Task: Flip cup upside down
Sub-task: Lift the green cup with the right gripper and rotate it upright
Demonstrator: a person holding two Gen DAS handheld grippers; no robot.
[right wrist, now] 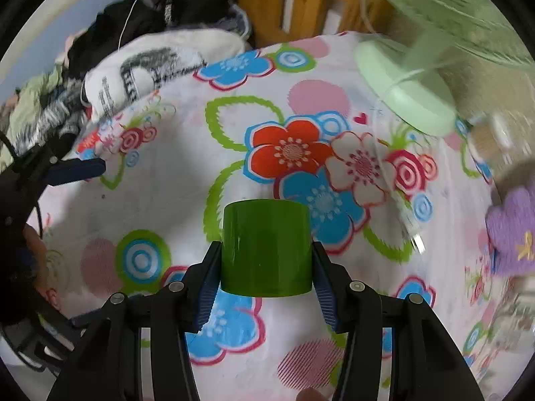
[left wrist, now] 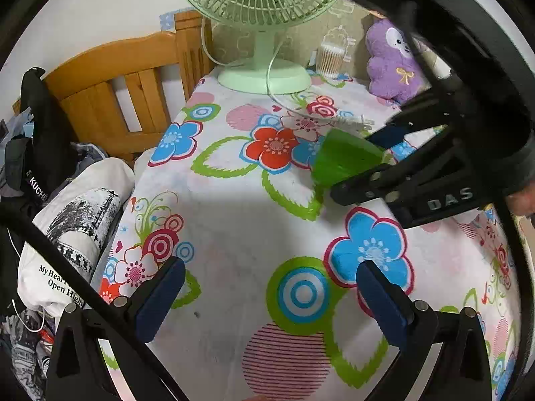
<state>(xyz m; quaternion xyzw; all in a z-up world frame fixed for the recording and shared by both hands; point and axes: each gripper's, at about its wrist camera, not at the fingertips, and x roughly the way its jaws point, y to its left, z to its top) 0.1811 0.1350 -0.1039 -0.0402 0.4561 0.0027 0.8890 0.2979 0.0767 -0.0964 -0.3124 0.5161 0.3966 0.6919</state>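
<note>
A translucent green cup is clamped between the blue pads of my right gripper, which is shut on its sides. In the left wrist view the cup hangs tilted just above the flowered tablecloth, its wider end pointing left and down, with the right gripper reaching in from the right. Which end is the mouth I cannot tell. My left gripper is open over the cloth nearer the front, nothing between its fingers. One of its pads shows at the left edge of the right wrist view.
A pale green desk fan stands at the back, its white cable and plug lying on the cloth near the cup. A purple plush toy and a cotton-swab jar sit at the back right. A wooden headboard and piled clothes lie left.
</note>
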